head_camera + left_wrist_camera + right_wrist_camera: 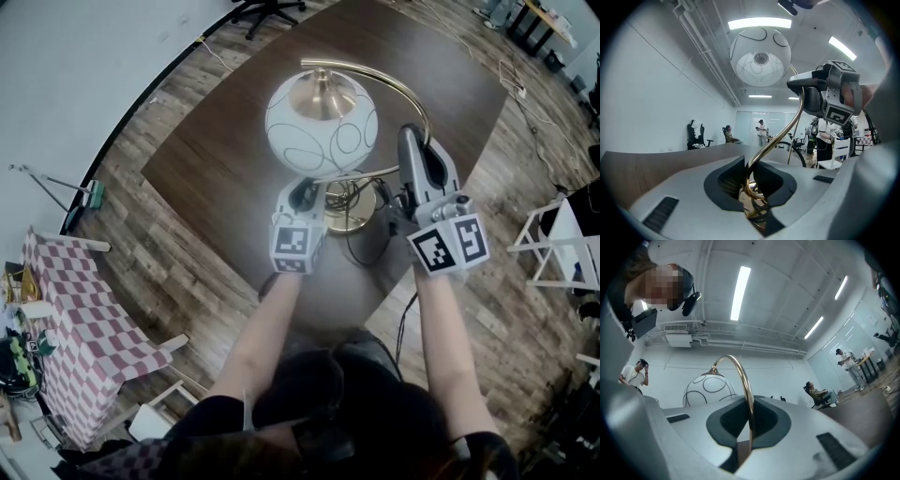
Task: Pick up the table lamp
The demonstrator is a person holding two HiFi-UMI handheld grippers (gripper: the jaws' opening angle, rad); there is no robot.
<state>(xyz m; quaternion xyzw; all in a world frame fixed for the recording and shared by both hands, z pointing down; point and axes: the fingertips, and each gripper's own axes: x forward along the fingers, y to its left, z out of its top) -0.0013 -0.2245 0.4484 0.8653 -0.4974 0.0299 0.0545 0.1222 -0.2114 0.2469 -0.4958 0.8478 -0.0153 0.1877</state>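
On the dark brown wooden table (206, 159), the brass table lamp with white patterned globe shade (322, 127) is gripped twice. Its scrolled stem near the base is clamped in the half-apart jaws of the left gripper (750, 182), and its thin arched arm is pinched in the closed jaws of the right gripper (749, 427). The lifting step is judged in hand; both grippers must be raised together, evenly.
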